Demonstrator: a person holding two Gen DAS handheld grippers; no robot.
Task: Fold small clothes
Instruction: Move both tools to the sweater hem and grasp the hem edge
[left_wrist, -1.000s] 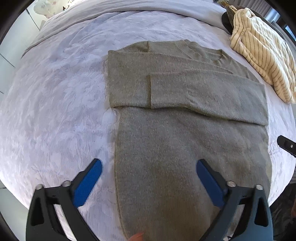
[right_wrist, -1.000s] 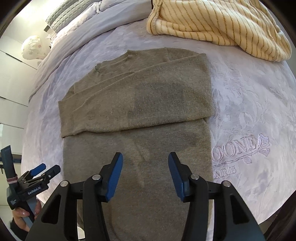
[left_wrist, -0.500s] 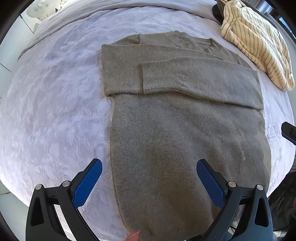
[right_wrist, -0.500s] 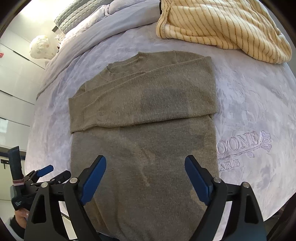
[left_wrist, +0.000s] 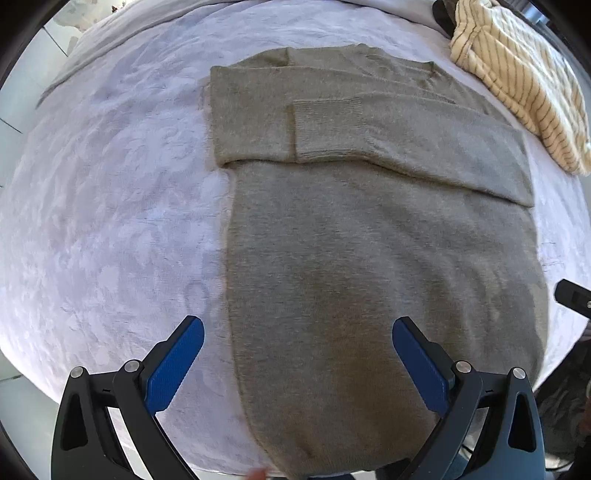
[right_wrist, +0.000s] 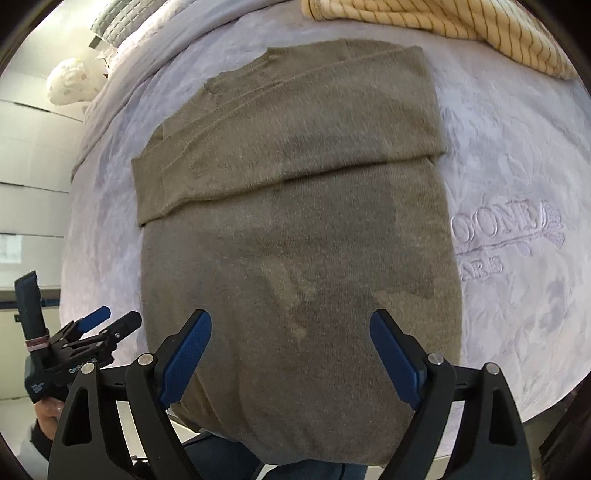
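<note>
The green sweater (left_wrist: 369, 266) lies flat on the bed (left_wrist: 110, 206), both sleeves already folded across its chest, the hem hanging toward me over the bed's near edge. My left gripper (left_wrist: 297, 360) hovers over the sweater's lower left edge, jaws wide apart and empty. My right gripper (right_wrist: 290, 352) sits above the lower body, its jaws having just been opening, now spread with nothing between them. A striped yellow top (right_wrist: 443, 26) waits beyond the sweater's collar. I judge the bottom-to-top fold comes next: each set of jaws must drop to a hem corner, pinch, then carry it toward the collar.
</note>
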